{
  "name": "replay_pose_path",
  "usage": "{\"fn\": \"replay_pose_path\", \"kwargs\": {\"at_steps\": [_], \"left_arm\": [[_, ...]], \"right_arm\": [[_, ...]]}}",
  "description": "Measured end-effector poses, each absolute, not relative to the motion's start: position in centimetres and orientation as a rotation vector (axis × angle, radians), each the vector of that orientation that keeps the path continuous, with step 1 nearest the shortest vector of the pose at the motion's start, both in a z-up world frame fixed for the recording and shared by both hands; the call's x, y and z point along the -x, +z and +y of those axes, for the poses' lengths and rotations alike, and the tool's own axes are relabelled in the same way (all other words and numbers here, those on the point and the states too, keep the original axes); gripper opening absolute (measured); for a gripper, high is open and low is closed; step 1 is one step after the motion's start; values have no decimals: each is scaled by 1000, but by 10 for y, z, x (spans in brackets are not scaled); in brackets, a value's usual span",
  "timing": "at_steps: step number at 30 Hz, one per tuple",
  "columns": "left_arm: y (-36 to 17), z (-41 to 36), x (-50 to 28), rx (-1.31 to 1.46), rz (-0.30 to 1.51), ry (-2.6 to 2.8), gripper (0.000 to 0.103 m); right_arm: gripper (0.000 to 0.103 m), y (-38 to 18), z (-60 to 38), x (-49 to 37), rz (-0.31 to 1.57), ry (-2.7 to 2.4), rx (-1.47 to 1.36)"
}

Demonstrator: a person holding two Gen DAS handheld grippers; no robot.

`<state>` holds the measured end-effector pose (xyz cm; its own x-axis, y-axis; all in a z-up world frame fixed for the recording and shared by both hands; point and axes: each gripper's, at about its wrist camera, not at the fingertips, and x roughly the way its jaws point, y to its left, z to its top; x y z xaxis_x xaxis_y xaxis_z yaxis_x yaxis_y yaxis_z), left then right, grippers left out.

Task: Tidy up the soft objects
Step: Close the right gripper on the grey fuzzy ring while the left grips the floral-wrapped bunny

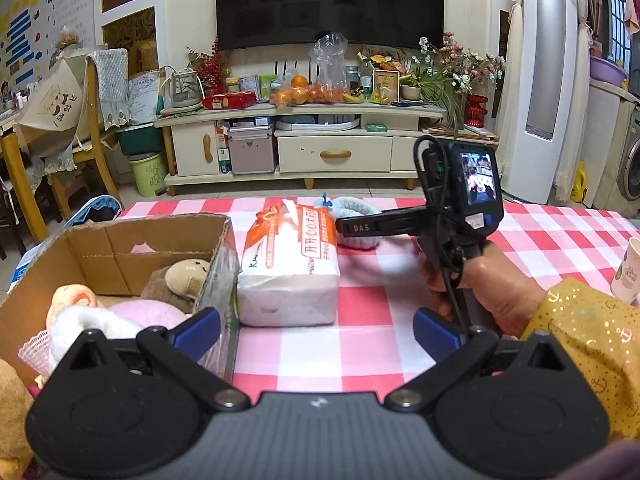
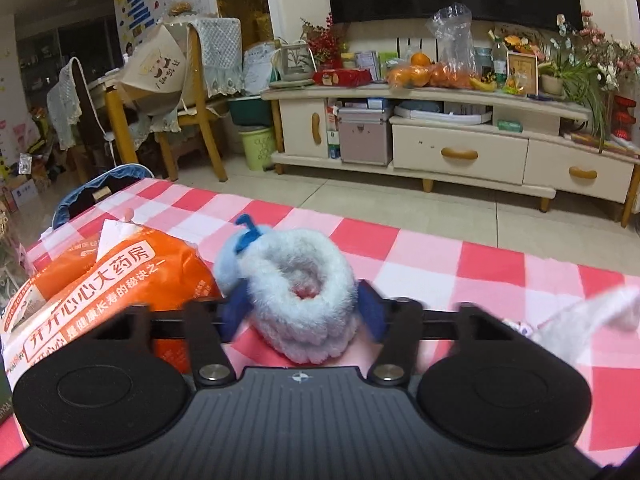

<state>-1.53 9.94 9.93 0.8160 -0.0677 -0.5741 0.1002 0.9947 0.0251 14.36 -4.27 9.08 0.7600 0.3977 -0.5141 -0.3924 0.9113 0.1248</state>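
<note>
Red-and-white checked cloth covers the counter [image 1: 372, 344] in a cluttered living room, a television cabinet [image 1: 300, 140] behind. The right gripper [image 2: 301, 312] has its blue pads [image 2: 372, 312] pressed against both sides of a fluffy pale-blue plush ring [image 2: 300, 304] lying at the far side of the counter, just beyond an orange-and-white tissue pack [image 1: 288, 268]. The left gripper [image 1: 316, 330] hangs spread and empty beside a cardboard box [image 1: 120, 252] already holding plush toys [image 1: 176, 280]. A clean lift probably calls for a firm squeeze low on the ring, since the fur will compress and could slip. The tissue pack sits between ring and box, so the carry should pass above it. A paper cup [image 1: 628, 272] stands at the counter's right edge, and a white fluffy item [image 2: 592, 312] lies near the ring.
</note>
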Motion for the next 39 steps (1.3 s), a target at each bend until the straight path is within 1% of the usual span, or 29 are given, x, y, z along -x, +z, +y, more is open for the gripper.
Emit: {"fn": "replay_pose_path", "kwargs": {"at_steps": [1,3,7,16,23,26,29,31,32,34,35,37,38,39], "left_arm": [[99,98,16,-57,610,-88,102],[98,96,16,-60,609,-88,102],[99,93,18,-64,595,-90,102],[106,83,19,-1,538,-119,102],[100,61,15,2,508,-159,102],[93,49,10,-8,512,-173,102],[85,34,4,-11,520,-195,102],[81,21,0,-30,514,-208,102],[79,15,-2,-39,508,-212,102],[75,4,-10,-48,499,-219,102],[72,-1,-14,-47,496,-223,102],[66,-11,-23,-57,494,-229,102],[62,-16,-29,-68,495,-227,102],[58,-22,-35,-76,496,-225,102]], "right_arm": [[50,91,-42,-141,563,427,0],[40,92,-43,-134,563,425,5],[36,91,-52,-114,565,408,-8],[35,87,-113,-23,574,361,-20],[36,85,-184,36,590,166,-85],[37,83,-203,46,577,64,-85],[43,79,-219,46,557,-21,-90],[49,76,-232,43,555,-35,-141],[54,76,-236,42,552,-37,-161],[84,75,-239,39,546,-53,-168],[86,75,-241,38,546,-54,-175],[88,74,-242,34,555,-38,-203],[91,73,-243,32,559,-34,-209],[97,72,-246,29,562,-35,-210]]}}
